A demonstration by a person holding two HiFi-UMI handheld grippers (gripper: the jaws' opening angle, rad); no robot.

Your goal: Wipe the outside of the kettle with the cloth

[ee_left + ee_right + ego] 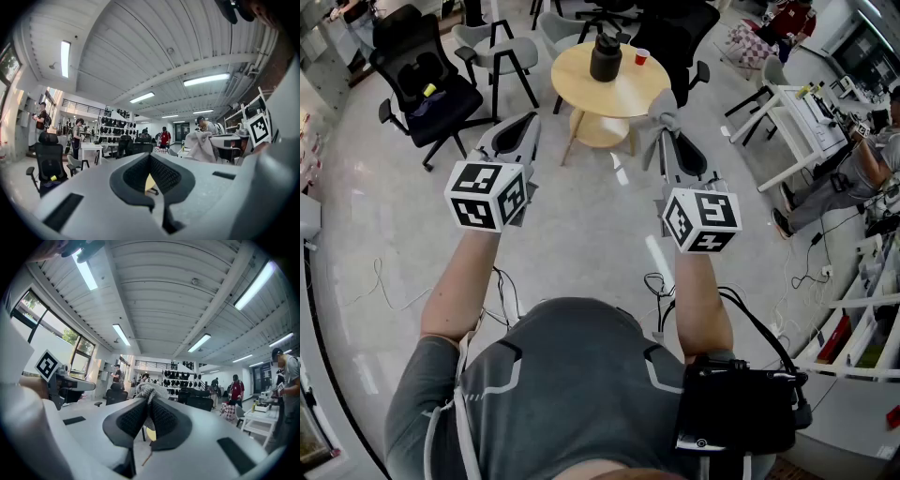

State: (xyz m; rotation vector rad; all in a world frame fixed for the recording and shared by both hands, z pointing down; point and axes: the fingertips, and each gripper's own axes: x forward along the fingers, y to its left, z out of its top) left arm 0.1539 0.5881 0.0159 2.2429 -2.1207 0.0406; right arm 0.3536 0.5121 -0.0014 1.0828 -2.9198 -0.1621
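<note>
While right tongs (pixel 666 120) pinch the cloth (pixel 663 101) and left tongs (pixel 528 120) sit closed, empty, the kettle (pixel 606 58) stands well ahead on the round surface (pixel 577 80); unbraced wiping risks toppling it.

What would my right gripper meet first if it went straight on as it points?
Likely the round table, near the red cup; nothing shows in between. Height is unclear, so the right gripper might pass above it.

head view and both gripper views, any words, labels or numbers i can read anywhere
None readable in any view.
The left marker cube and right marker cube: square patterns only, no letters.
On the kettle and red cup: too small to show any print.
</note>
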